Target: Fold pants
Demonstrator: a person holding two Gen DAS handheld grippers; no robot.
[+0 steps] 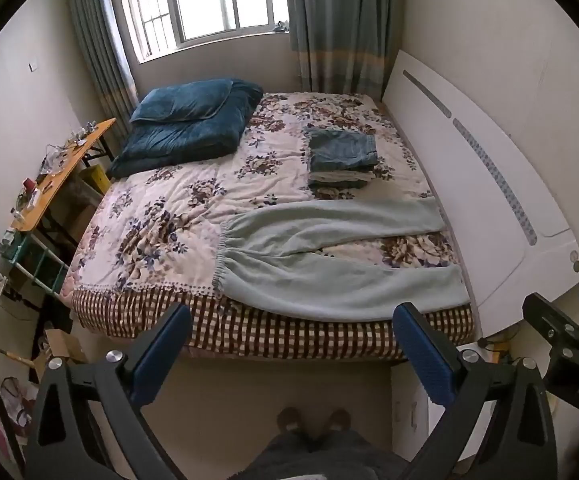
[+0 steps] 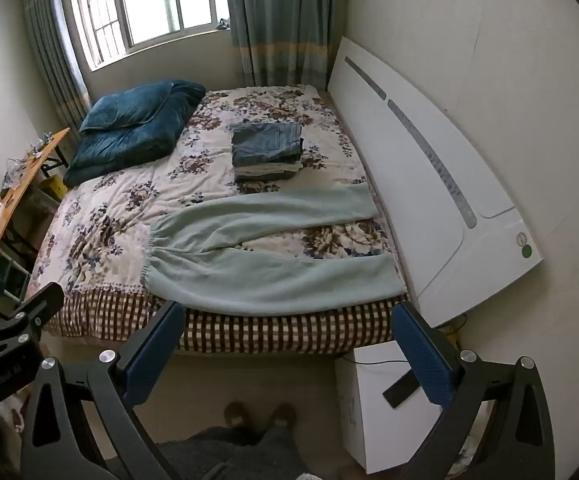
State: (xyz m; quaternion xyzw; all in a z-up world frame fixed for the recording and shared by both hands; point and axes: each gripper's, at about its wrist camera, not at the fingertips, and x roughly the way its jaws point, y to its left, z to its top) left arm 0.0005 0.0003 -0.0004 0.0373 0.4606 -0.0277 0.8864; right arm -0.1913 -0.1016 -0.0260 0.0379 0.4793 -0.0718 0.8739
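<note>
Pale green fleece pants (image 1: 329, 256) (image 2: 273, 256) lie spread flat on the near right part of the bed (image 1: 169, 208) (image 2: 101, 216), elastic waistband to the left, both legs running right toward the headboard. My left gripper (image 1: 295, 344) hangs open above the floor, short of the bed's near edge, nothing between its blue pads (image 1: 425, 356). My right gripper (image 2: 285, 344) is open too, level with the bed's checked side, and holds nothing. Each gripper shows at the edge of the other's view.
A stack of folded clothes (image 1: 341, 158) (image 2: 267, 152) sits beyond the pants. A blue duvet and pillow (image 1: 185, 120) lie at the far left. White headboard (image 1: 489, 184) on the right, white nightstand (image 2: 385, 400) near it, cluttered desk (image 1: 57, 172) left. A person's feet (image 1: 313, 424) below.
</note>
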